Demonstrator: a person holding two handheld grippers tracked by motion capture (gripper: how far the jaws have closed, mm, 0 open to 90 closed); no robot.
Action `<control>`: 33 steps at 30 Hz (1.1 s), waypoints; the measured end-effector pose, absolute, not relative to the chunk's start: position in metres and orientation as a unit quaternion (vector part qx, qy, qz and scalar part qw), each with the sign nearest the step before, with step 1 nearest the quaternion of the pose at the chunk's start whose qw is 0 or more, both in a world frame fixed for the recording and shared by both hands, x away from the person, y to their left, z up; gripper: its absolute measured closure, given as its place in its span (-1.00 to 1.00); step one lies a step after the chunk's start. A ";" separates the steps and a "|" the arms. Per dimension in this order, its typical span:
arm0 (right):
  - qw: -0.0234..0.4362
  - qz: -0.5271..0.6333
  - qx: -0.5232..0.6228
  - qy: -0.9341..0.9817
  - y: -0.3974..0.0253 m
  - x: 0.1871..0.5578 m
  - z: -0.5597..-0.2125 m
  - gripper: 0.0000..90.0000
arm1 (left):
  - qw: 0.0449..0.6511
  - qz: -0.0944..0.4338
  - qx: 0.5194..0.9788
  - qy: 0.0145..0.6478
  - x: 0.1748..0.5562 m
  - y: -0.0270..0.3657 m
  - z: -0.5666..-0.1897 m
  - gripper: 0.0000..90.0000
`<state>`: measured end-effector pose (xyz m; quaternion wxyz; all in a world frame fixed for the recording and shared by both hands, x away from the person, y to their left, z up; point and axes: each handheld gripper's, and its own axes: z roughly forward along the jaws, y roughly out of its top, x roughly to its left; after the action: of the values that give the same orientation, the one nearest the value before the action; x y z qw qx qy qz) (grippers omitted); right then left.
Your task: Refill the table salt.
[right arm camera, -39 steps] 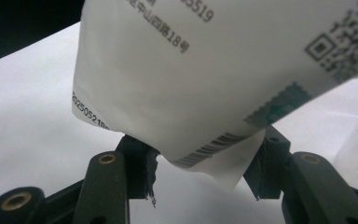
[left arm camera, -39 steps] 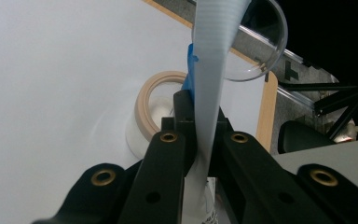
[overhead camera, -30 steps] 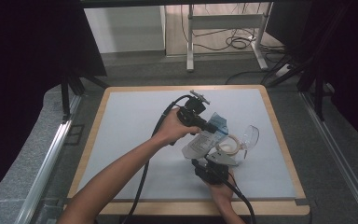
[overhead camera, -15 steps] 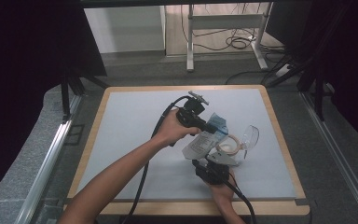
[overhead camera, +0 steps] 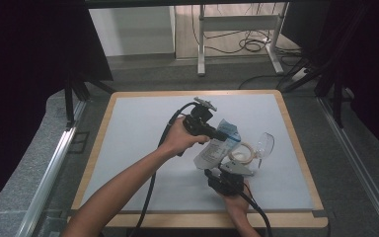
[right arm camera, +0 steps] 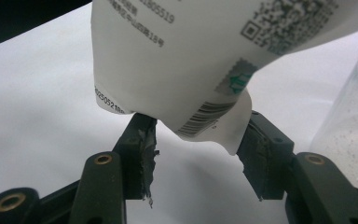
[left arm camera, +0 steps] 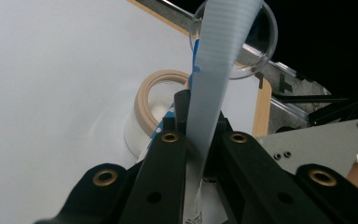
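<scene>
We grip a white plastic pouch point(overhead camera: 216, 144) with blue trim, printed with a barcode and QR code, lifted above the table point(overhead camera: 128, 143) toward its 4 o'clock part. Our left tool point(overhead camera: 218, 132) clamps the pouch's ribbed top strip; our right tool point(right arm camera: 196, 144) stands wide beneath its lower corner. A clear jar point(overhead camera: 256, 148) with a beige rim lies beside it.

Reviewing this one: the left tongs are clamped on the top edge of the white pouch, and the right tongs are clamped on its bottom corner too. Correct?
Not quite. The left tongs are indeed shut on the white pouch, but the right tongs are open: the right gripper view shows its jaws standing apart on either side of the pouch's lower corner, not pressing it.
</scene>
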<state>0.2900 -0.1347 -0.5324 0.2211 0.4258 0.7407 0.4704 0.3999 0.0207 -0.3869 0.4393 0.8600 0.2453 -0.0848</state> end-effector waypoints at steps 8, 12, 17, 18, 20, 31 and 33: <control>0.218 0.470 0.426 0.741 -0.136 0.289 -0.532 0.09 | 0.457 -0.082 0.850 0.250 0.398 0.032 -0.386 1.00; 0.218 0.470 0.424 0.743 -0.137 0.288 -0.532 0.08 | 0.462 -0.084 0.846 0.251 0.399 0.038 -0.386 1.00; 0.216 0.470 0.424 0.743 -0.139 0.287 -0.532 0.07 | 0.471 -0.085 0.841 0.254 0.398 0.042 -0.388 1.00; 0.217 0.469 0.424 0.743 -0.139 0.287 -0.532 0.07 | 0.472 -0.085 0.840 0.255 0.398 0.043 -0.388 1.00; 0.214 0.469 0.426 0.743 -0.140 0.286 -0.532 0.07 | 0.475 -0.085 0.838 0.255 0.398 0.045 -0.388 1.00; 0.220 0.474 0.429 0.737 -0.149 0.284 -0.530 0.07 | 0.490 -0.079 0.826 0.268 0.397 0.064 -0.388 1.00; 0.222 0.475 0.430 0.735 -0.152 0.283 -0.530 0.07 | 0.495 -0.078 0.821 0.273 0.398 0.072 -0.388 1.00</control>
<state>0.2834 -0.1518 -0.5296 0.2215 0.4301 0.7354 0.4745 0.3981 0.0718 -0.3884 0.4948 0.8214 0.2727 -0.0775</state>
